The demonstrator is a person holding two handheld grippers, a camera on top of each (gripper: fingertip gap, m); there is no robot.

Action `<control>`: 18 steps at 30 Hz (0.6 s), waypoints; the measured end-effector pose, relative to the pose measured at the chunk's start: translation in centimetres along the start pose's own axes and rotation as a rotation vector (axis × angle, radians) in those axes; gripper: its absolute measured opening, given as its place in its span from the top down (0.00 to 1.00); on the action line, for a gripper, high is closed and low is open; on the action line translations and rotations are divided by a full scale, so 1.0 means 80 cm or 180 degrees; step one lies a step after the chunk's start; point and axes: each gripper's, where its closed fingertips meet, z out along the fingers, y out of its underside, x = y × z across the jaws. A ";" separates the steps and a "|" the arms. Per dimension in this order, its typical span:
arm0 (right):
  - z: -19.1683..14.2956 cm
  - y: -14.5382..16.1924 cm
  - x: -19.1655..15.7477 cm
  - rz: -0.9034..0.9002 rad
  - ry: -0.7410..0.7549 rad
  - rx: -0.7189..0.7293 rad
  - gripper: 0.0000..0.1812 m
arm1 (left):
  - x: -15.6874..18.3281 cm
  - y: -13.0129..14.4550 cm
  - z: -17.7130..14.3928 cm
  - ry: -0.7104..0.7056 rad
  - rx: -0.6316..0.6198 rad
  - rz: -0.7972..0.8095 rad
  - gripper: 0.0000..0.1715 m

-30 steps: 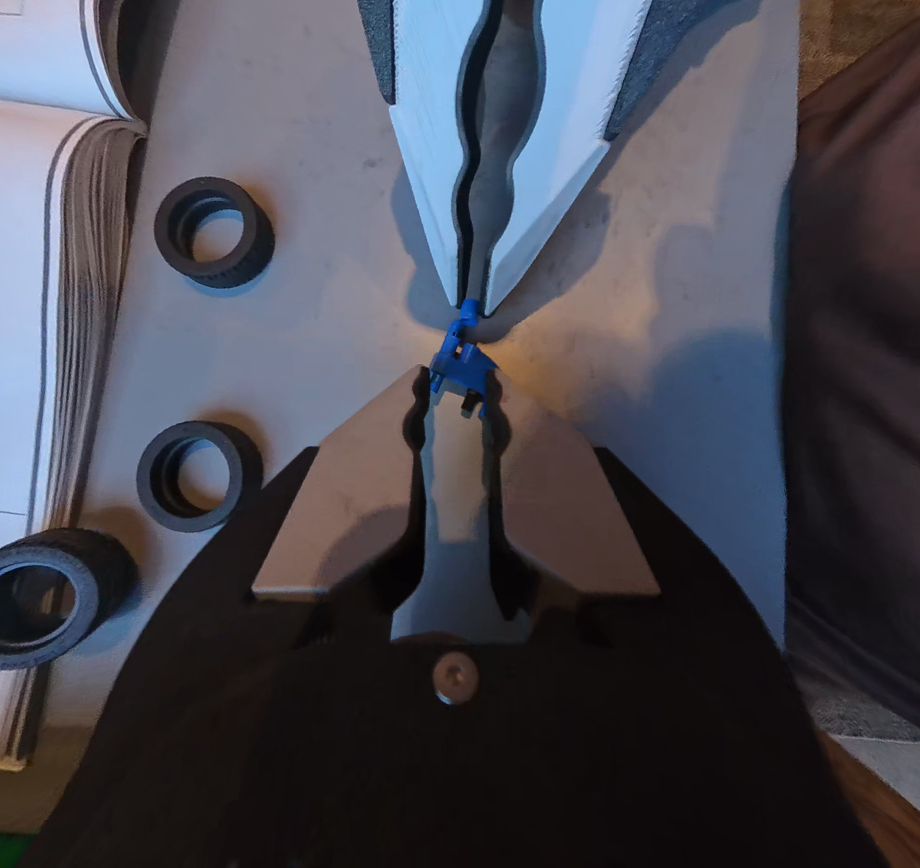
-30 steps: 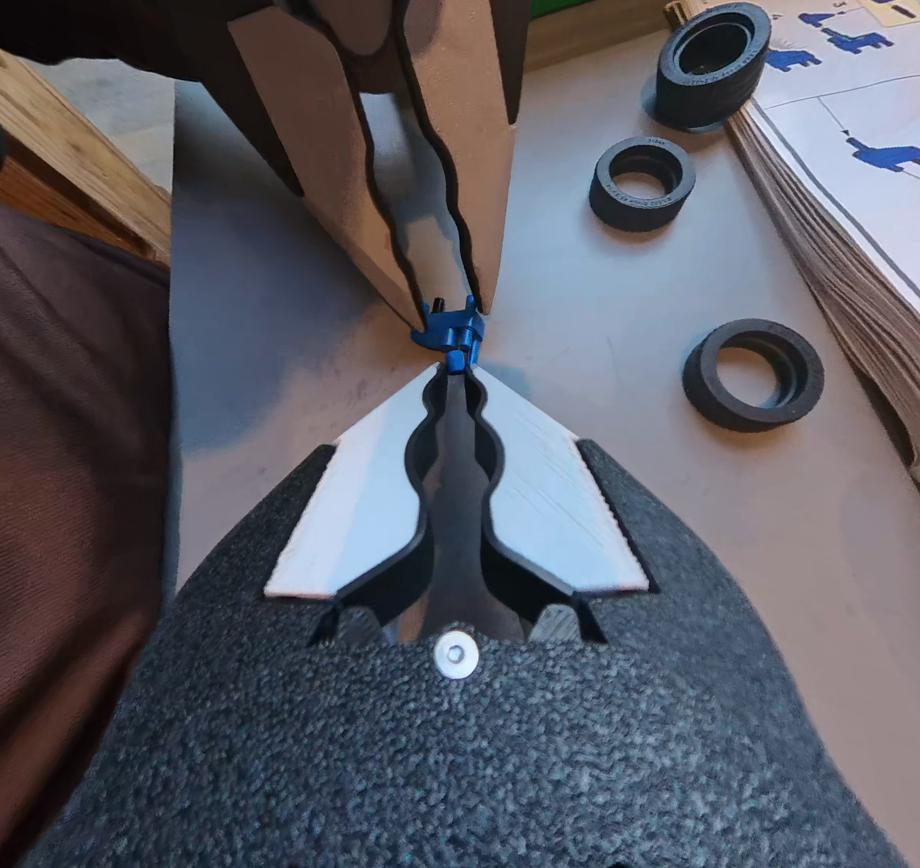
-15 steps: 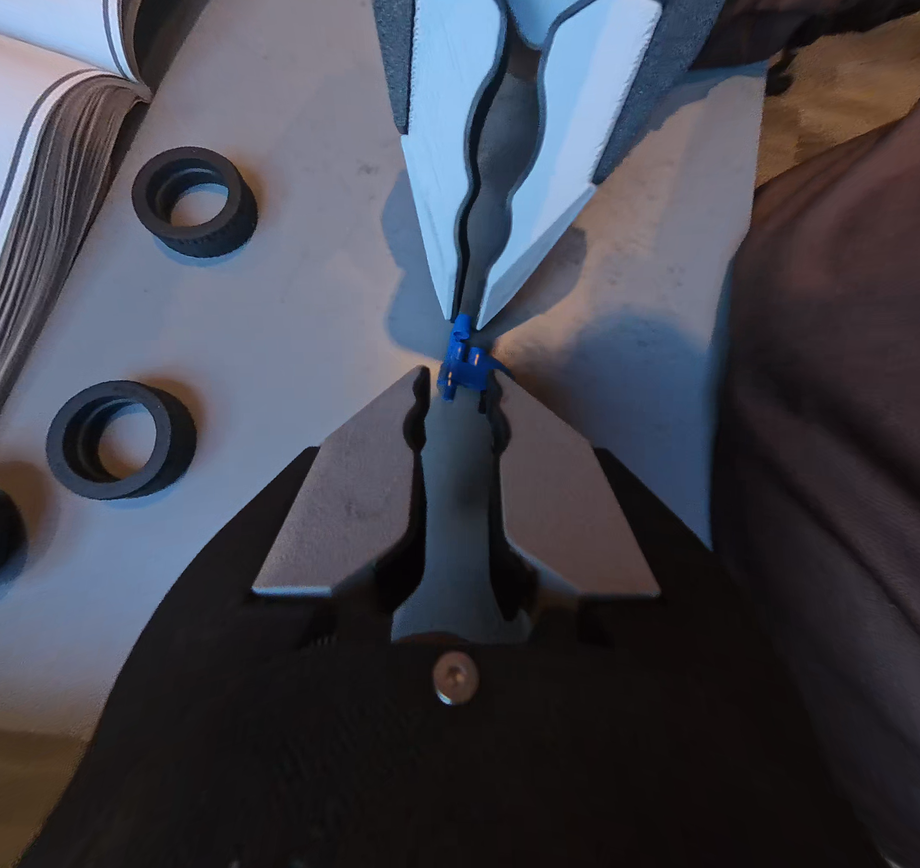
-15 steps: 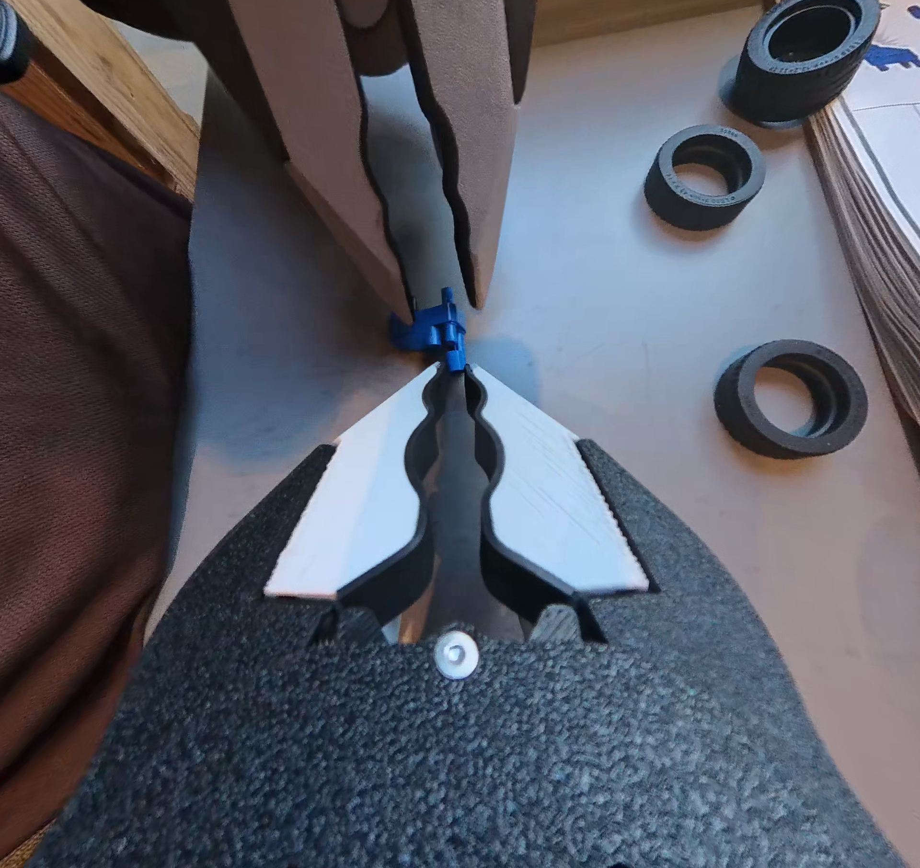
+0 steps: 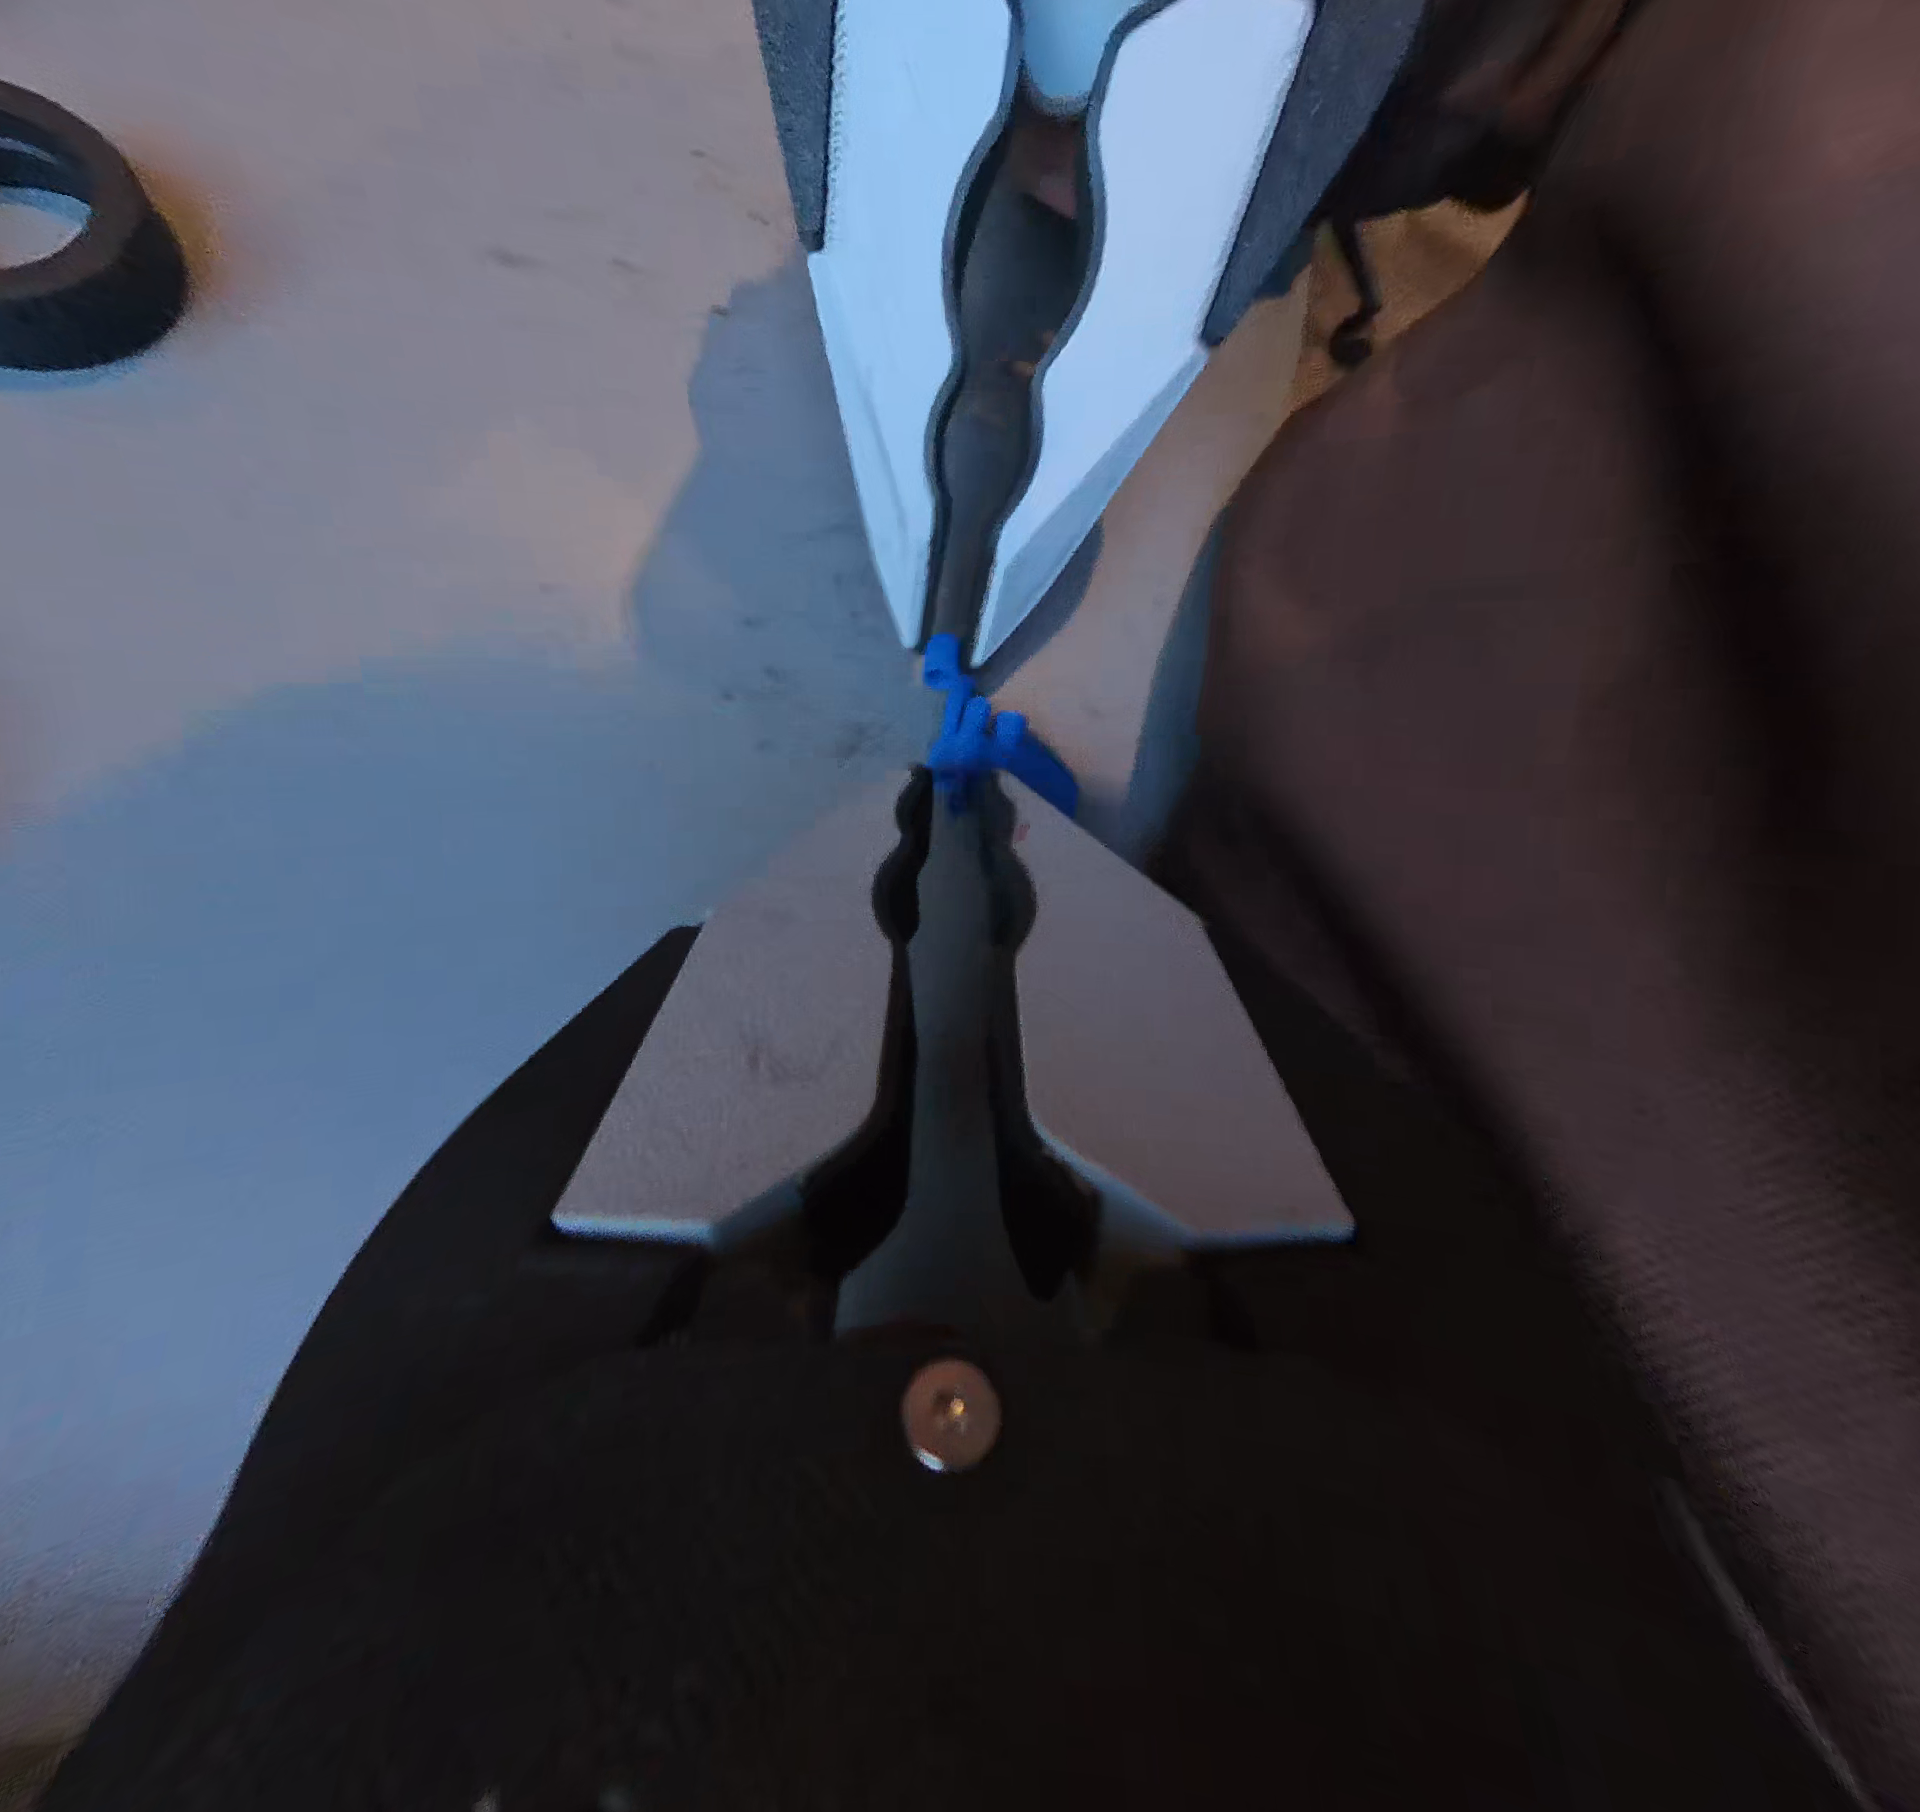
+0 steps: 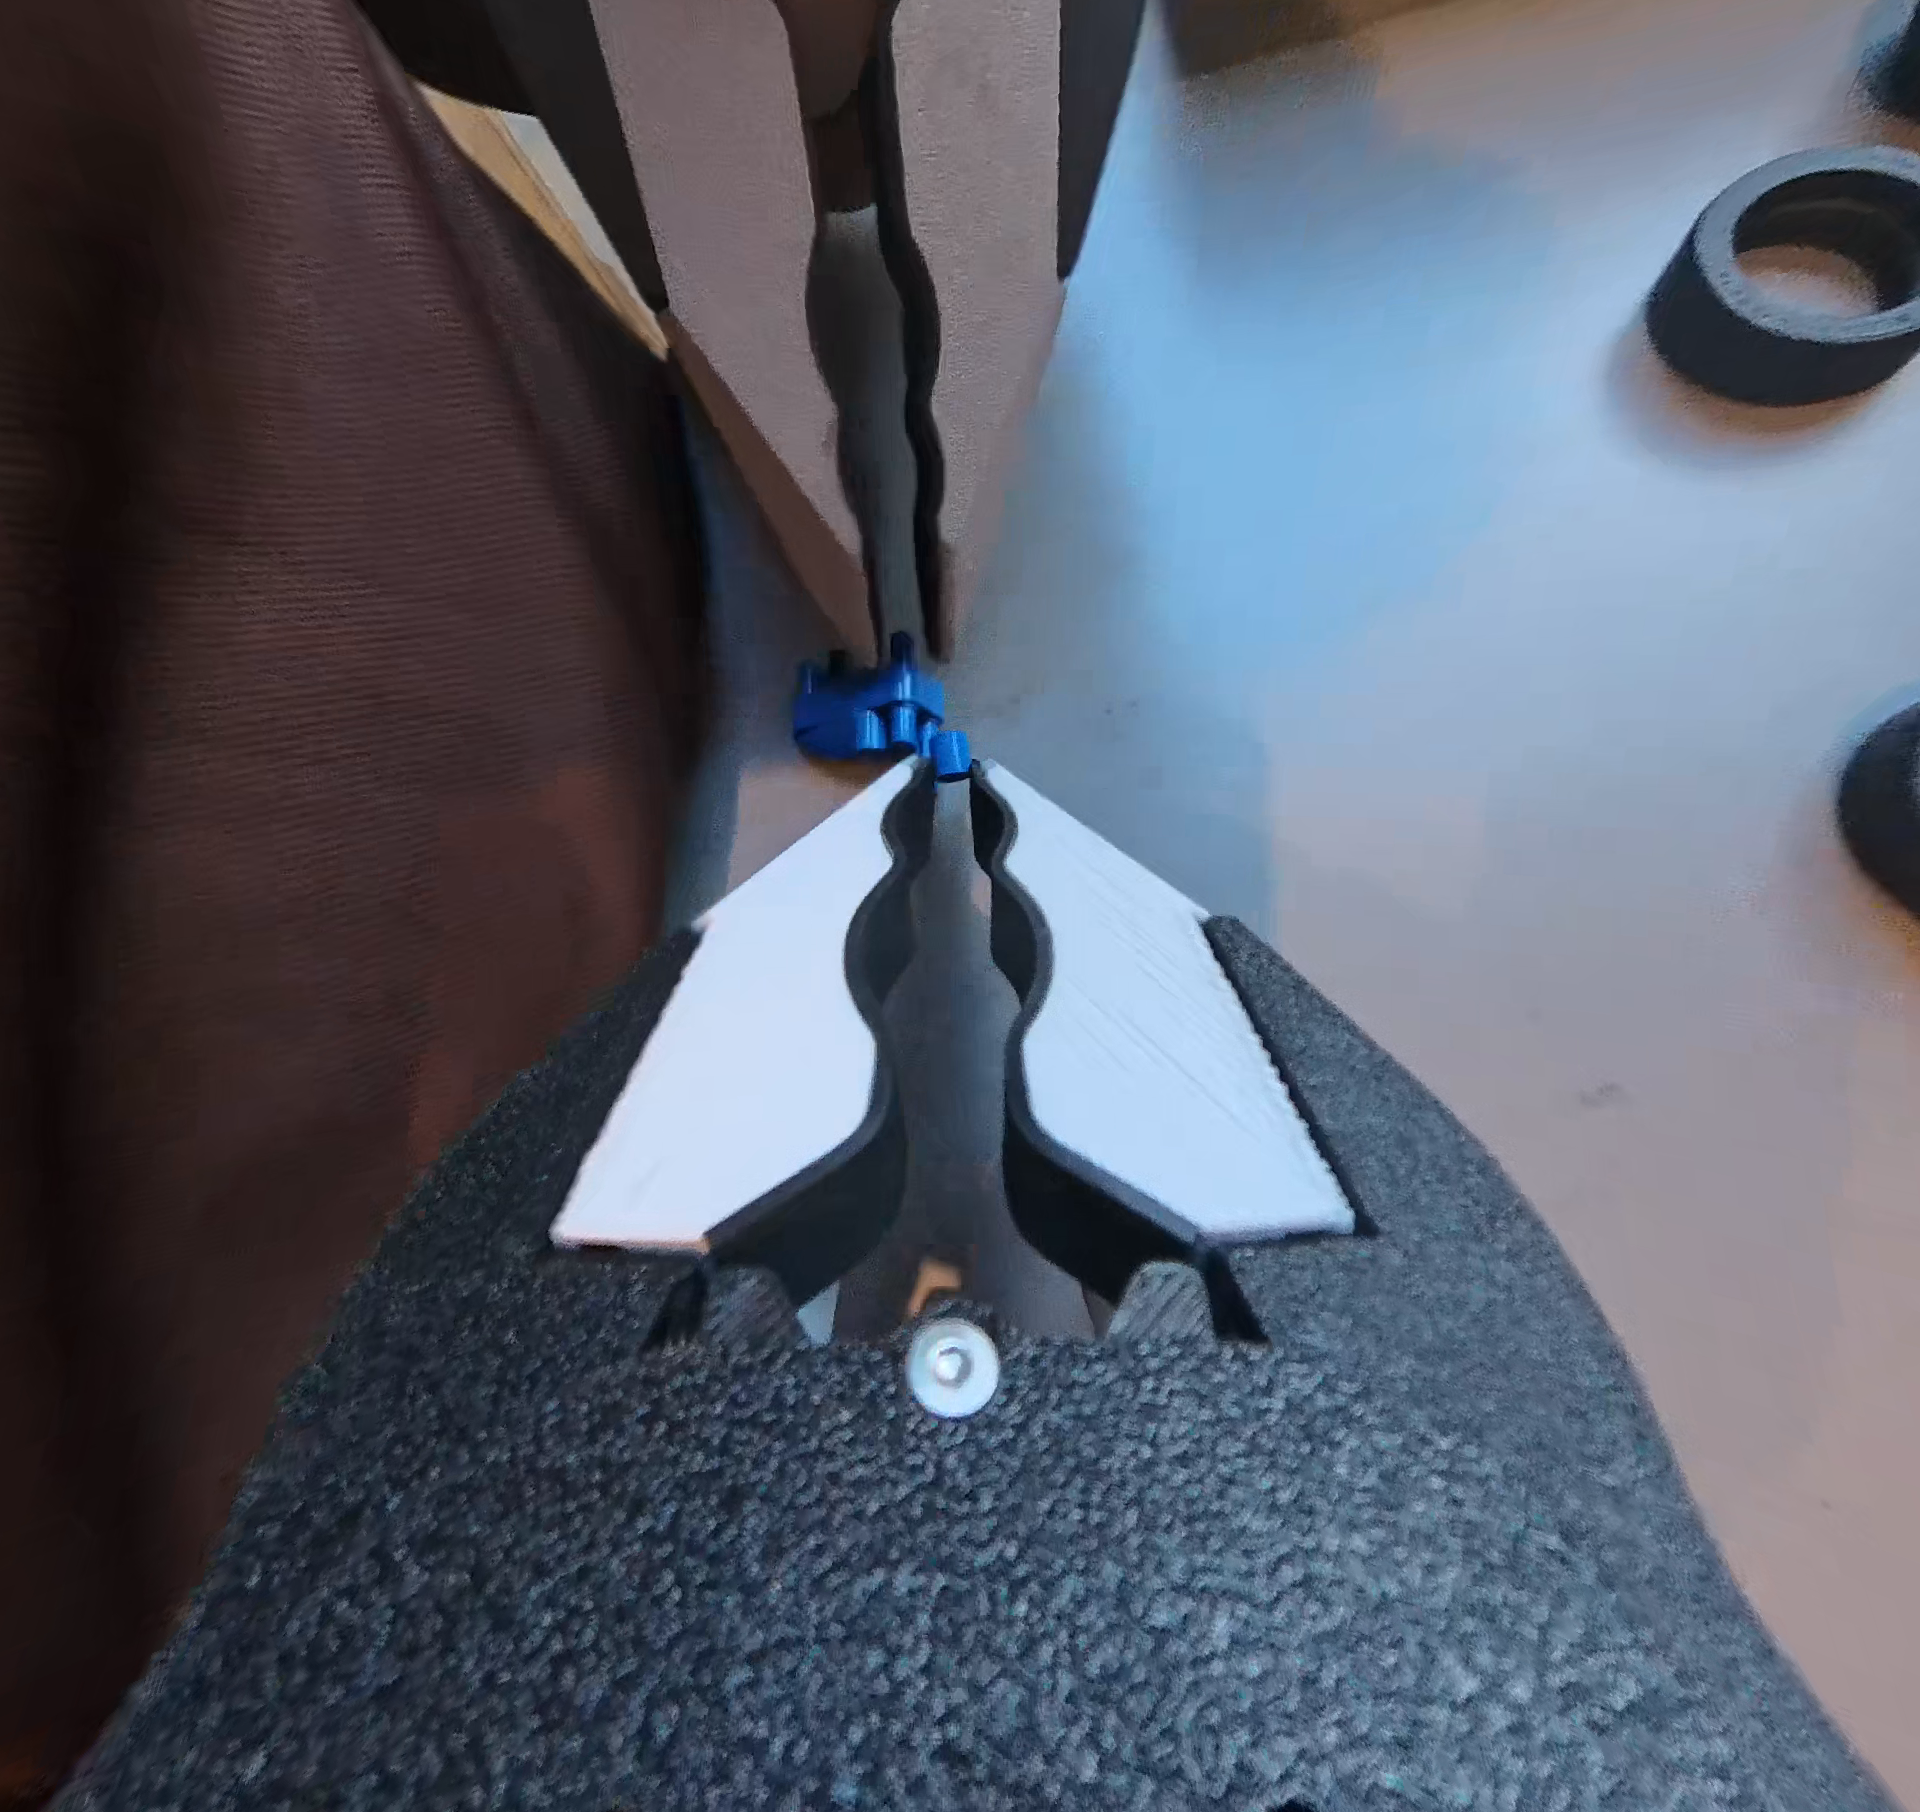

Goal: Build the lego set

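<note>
A small blue lego piece (image 5: pixel 971 734) hangs between both grippers above the pale table (image 5: pixel 416 515). My left gripper (image 5: pixel 961 801), with tan fingers, is shut on its near end. My right gripper (image 5: pixel 945 645), with white fingers, comes from the far side and is shut on a blue pin at its other end. In the right wrist view the right gripper (image 6: pixel 945 770) pinches the blue pin (image 6: pixel 951 754). The body of the blue piece (image 6: pixel 862 708) sticks out to the left, under the tips of the left gripper (image 6: pixel 904 645).
Black rubber tyres lie on the table: one at the left in the left wrist view (image 5: pixel 62 235), two at the right in the right wrist view (image 6: pixel 1797 276) (image 6: pixel 1891 817). Brown cloth (image 6: pixel 312 723) fills the side next to the grippers. A wooden edge (image 6: pixel 551 193) runs behind it. Less than 4 cm separates the two grippers' tips.
Both grippers have moved with the blue piece toward the brown cloth, away from the tyres and the booklet, which is out of view. The left jaws have closed narrower. The piece has turned.
</note>
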 end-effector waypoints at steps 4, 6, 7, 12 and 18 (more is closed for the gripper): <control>-0.001 0.006 -0.006 0.0082 -0.0067 0.0007 0.96 | -0.009 0.002 -0.003 0.0015 0.0025 0.0135 0.96; -0.002 0.004 -0.010 0.0068 -0.0127 0.0012 0.96 | -0.001 -0.001 -0.001 0.0229 0.0025 0.0175 0.93; -0.002 0.005 -0.011 0.0046 -0.0103 -0.0024 0.96 | 0.000 0.001 0.001 0.0264 -0.0003 0.0237 0.92; -0.003 0.007 -0.020 0.0125 -0.0005 -0.0073 0.96 | 0.003 -0.003 -0.001 0.0308 -0.0007 0.0575 0.89; 0.004 0.009 -0.021 0.0240 0.0065 -0.0060 0.96 | 0.007 0.000 0.008 0.0377 0.0009 0.0309 0.91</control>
